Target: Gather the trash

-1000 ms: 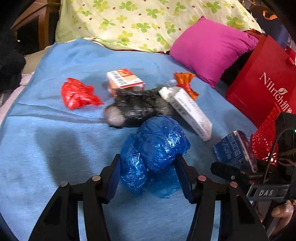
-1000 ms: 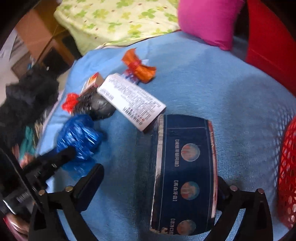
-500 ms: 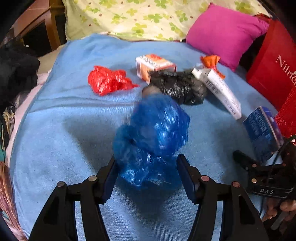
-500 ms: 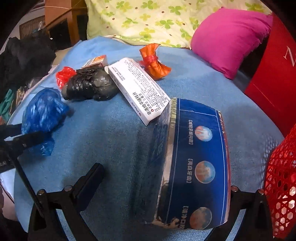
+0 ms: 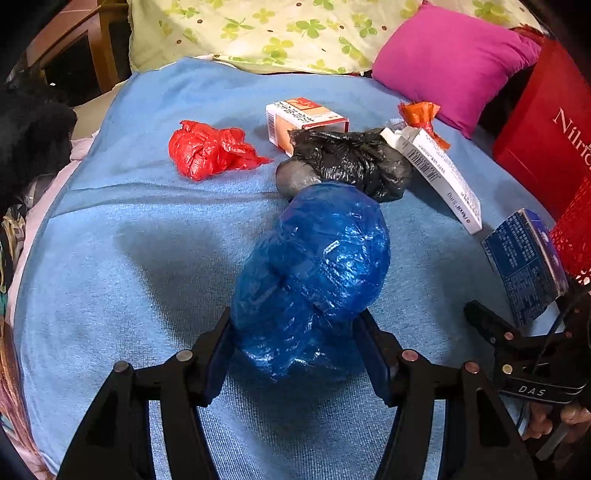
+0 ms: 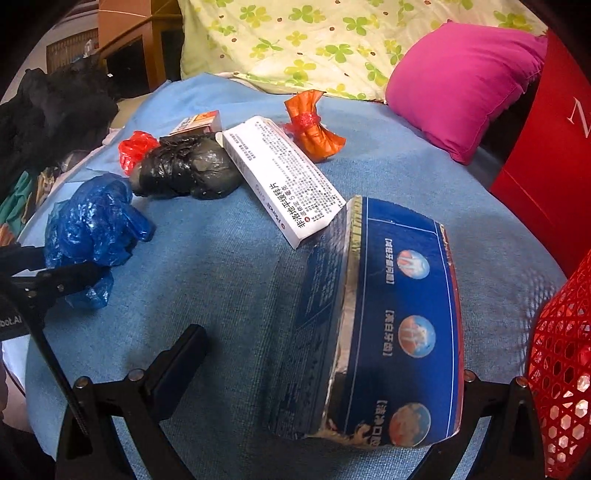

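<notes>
My left gripper [image 5: 297, 343] is shut on a crumpled blue plastic bag [image 5: 314, 273] and holds it above the blue blanket [image 5: 110, 277]; the bag also shows in the right wrist view [image 6: 92, 229]. My right gripper [image 6: 325, 376] is open. A dark blue box [image 6: 399, 325] lies between its fingers, against the right finger and apart from the left one. A black bag [image 5: 354, 162], a red bag [image 5: 207, 149], a white box [image 5: 439, 173], an orange-white box [image 5: 303, 118] and an orange wrapper [image 5: 421, 114] lie further back.
A red mesh basket [image 6: 565, 369] stands at the right edge beside the blue box. A red paper bag [image 5: 546, 125] and a magenta pillow [image 5: 450, 59] are at the back right. A flowered pillow [image 5: 258, 29] lies behind. Dark clothes [image 6: 55, 107] lie left.
My left gripper has lifted the blue bag off the blanket and drawn back from the pile. The right gripper has tilted up, with the blue box still between its fingers.
</notes>
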Demonstrator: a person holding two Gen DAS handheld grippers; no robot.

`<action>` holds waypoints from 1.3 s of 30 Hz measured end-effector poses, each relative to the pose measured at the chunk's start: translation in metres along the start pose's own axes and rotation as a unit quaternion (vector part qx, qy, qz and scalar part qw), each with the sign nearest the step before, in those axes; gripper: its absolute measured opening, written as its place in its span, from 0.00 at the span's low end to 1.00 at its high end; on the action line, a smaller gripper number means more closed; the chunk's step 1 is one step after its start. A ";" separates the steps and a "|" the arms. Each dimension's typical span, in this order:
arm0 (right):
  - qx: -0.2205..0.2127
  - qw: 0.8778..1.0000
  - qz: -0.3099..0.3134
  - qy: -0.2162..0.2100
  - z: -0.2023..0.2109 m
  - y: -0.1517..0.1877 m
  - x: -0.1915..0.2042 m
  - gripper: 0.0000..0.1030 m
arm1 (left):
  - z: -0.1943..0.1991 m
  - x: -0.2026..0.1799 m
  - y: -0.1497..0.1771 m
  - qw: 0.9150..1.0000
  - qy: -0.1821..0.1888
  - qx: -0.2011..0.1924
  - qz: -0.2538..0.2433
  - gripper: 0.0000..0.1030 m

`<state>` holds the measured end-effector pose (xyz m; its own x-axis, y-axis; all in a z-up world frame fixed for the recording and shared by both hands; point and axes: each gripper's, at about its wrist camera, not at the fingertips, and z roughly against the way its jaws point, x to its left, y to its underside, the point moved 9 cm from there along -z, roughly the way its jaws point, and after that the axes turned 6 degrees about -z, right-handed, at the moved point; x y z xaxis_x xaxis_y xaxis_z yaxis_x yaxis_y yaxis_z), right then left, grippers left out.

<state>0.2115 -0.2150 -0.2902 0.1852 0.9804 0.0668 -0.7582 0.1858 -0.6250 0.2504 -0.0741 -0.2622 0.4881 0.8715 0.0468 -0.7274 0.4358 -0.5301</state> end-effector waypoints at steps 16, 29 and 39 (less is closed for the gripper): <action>-0.019 0.997 -0.014 -0.068 0.035 -0.023 -0.005 1.00 | -0.008 -0.008 0.013 1.000 0.022 0.018 0.001 0.79; -0.028 0.965 -0.115 -0.234 0.093 -0.037 -0.019 1.00 | 0.048 0.012 0.004 0.995 0.072 -0.050 0.043 0.79; -0.035 0.988 -0.098 -0.118 0.082 -0.035 -0.029 0.90 | 0.037 0.033 -0.002 0.996 0.026 -0.044 0.076 0.79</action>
<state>0.1818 -0.2450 -0.2065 0.1668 0.9158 0.3655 -0.6762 0.3760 -0.6336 0.2500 -0.0379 -0.2283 0.4019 0.9120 -0.0819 -0.7506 0.2768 -0.6000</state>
